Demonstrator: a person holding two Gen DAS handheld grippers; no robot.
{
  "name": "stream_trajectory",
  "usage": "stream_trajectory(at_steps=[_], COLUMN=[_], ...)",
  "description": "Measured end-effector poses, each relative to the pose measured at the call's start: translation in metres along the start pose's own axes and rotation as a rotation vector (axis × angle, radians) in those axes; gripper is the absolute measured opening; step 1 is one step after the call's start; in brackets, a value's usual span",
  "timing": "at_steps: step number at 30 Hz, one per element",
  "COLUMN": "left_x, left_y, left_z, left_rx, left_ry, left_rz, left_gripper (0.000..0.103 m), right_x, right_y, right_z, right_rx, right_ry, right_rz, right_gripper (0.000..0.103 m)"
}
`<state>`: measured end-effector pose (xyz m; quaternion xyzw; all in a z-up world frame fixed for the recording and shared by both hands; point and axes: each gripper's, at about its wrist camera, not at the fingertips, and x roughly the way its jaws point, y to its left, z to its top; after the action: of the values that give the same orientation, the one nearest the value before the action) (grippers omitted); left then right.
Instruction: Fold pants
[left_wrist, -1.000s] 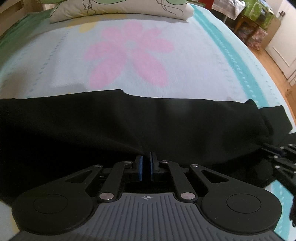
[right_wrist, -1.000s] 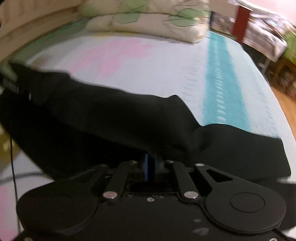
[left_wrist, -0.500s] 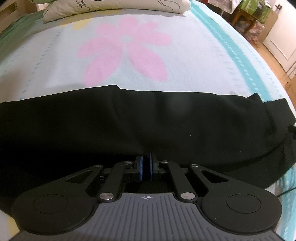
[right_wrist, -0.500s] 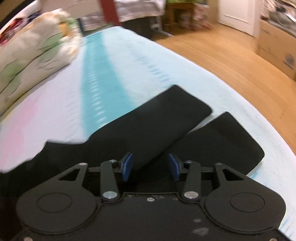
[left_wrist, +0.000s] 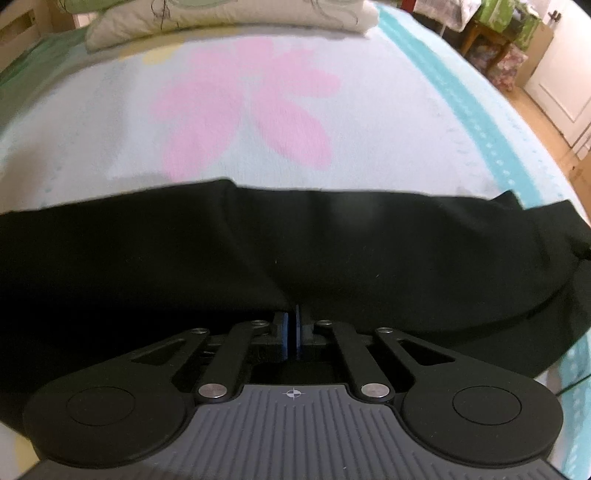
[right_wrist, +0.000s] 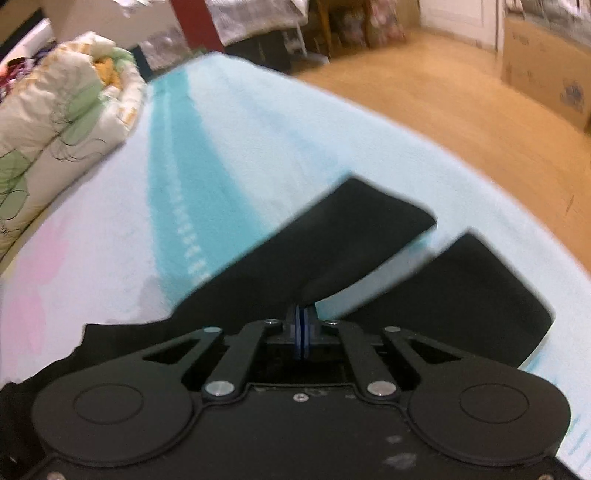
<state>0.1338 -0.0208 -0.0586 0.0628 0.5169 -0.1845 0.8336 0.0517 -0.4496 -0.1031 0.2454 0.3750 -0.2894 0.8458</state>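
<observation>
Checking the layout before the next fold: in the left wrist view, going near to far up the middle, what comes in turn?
left gripper → black pants → pink flower print on the bedspread → folded quilt.

one pants (left_wrist: 258, 258), one quilt (right_wrist: 55, 129), two grippers (left_wrist: 291, 317).

A home bedroom: a bed (left_wrist: 369, 147) under a flower-print cover, a folded quilt (right_wrist: 55, 129) at its head (rather rumpled), wooden floor (right_wrist: 461, 110), cardboard box (right_wrist: 546, 66).
</observation>
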Motion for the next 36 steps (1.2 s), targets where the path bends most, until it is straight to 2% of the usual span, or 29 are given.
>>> stream_trajectory(at_steps=[5,7,9,15,19,26,28,31,33,36], left_x=[-0.041,-0.055,-0.063,-0.054,-0.040,-0.031,-0.030,-0.028,-0.023,-0.022], left_y=[-0.004,-0.006,-0.007,-0.015,-0.019,-0.020,-0.022,-0.021,-0.019,-0.019], left_z=[-0.007,-0.011,-0.017,-0.047,-0.058,-0.058,-0.059,-0.063,-0.063,-0.062], left_rx=[0.029,0.035,0.037,0.095,0.136,0.145,0.147,0.149,0.148,0.155], left_ry=[-0.107,-0.127,-0.124,-0.050,-0.005,0.020,0.027,0.041,0.052,0.054], left_rz=[-0.006,-0.015,-0.026,-0.007,0.014,0.027,0.022,0.018,0.018,0.025], left_gripper=[0.004,0.003,0.003,0.004,0.004,0.004,0.004,0.004,0.004,0.004], right_x=[-0.060,-0.076,-0.084,-0.060,-0.046,-0.049,-0.044,-0.037,-0.038,-0.038], right_y=[0.012,0.009,0.002,-0.027,-0.035,-0.022,-0.023,-0.035,-0.034,-0.016], right_z=[-0.008,-0.014,-0.022,-0.051,-0.053,-0.048,-0.051,-0.057,-0.058,-0.056], right_rx=[-0.136,-0.160,-0.179,-0.156,-0.143,-0.272,-0.300,-0.252,-0.262,-0.391], right_ry=[-0.133,-0.150,-0.129,-0.021,0.017,-0.064,-0.038,0.022,0.020,-0.035], right_rz=[-0.008,-0.019,-0.040,-0.091,-0.101,-0.093,-0.124,-0.140,-0.144,-0.135], right_gripper=[0.003,0.003,0.003,0.003,0.003,0.003,0.003,0.003,0.003,0.003])
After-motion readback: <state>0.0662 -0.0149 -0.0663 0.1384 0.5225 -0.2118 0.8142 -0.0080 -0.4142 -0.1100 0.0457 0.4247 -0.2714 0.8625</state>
